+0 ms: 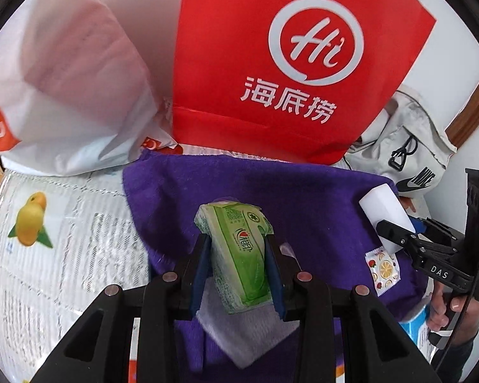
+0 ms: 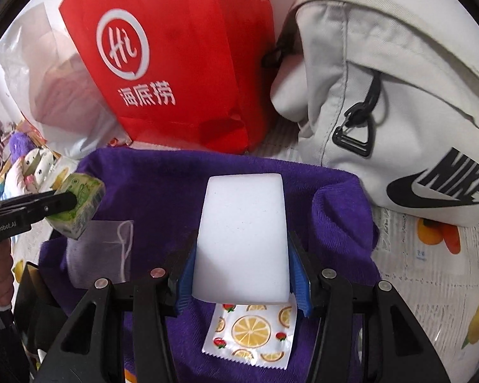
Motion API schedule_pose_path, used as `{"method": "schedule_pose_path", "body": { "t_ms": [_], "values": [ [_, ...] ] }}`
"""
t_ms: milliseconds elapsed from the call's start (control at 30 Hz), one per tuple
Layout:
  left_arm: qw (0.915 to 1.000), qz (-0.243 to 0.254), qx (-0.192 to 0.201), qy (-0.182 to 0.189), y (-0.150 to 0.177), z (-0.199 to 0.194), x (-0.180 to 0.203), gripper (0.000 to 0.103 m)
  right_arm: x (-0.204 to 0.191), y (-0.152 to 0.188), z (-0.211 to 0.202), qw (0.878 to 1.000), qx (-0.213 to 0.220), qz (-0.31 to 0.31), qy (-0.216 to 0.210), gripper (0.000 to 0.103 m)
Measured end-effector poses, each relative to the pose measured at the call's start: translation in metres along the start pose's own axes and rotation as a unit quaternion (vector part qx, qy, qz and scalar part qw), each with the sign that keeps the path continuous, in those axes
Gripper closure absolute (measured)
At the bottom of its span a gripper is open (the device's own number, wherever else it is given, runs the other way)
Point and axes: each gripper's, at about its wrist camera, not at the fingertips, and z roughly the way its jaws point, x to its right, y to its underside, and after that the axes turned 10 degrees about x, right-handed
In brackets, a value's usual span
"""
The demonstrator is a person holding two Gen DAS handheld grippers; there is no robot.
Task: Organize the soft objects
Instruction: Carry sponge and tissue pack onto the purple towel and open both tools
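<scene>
Left gripper (image 1: 238,255): tissue pack (image 1: 239,255) is clamped above purple towel (image 1: 303,198).
Right gripper (image 2: 242,255): white sponge (image 2: 242,236) is clamped above sachet (image 2: 250,335).

Bright, even daylight; soft shadows; strong fisheye bending and dark vignette at edges; slight blur upper left.

surface: fruit-print tablecloth (image 1: 48,239) | on it: purple towel (image 1: 271,191), red bag (image 1: 271,63), white plastic bag (image 1: 64,79), grey backpack (image 2: 399,95)
</scene>
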Motion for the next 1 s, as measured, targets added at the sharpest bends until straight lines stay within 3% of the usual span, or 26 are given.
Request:
{"method": "schedule_pose_path", "body": {
  "t_ms": [300,400,467,567,600,800,1000],
  "values": [
    [0.9998,0.002,-0.018,-0.001,-0.006,0.022,0.000,0.069,-0.002,-0.004,0.018,0.999,-0.034,-0.019,-0.001,0.048],
    [0.9997,0.007,-0.022,0.000,-0.005,0.023,0.002,0.067,-0.004,-0.003,0.019,0.999,-0.037,-0.027,0.007,0.034],
    [0.9996,0.013,-0.025,-0.010,-0.005,0.025,0.005,0.061,-0.009,-0.004,0.019,0.999,-0.030,-0.033,0.015,0.031],
    [0.9995,0.017,-0.015,-0.022,-0.005,0.020,0.008,0.038,-0.007,-0.004,0.007,0.999,-0.022,-0.031,0.027,0.030],
    [0.9994,0.019,-0.011,-0.027,-0.005,0.017,0.009,0.035,-0.007,-0.003,0.002,0.999,-0.018,-0.028,0.030,0.030],
    [0.9987,0.021,0.003,-0.047,-0.001,-0.008,0.005,0.035,-0.016,0.002,-0.046,0.999,0.021,-0.023,0.038,0.030],
    [0.9980,0.001,0.041,-0.048,0.017,-0.063,-0.011,0.035,-0.049,0.028,-0.103,0.997,0.070,-0.021,0.027,0.030]
  ]
}}
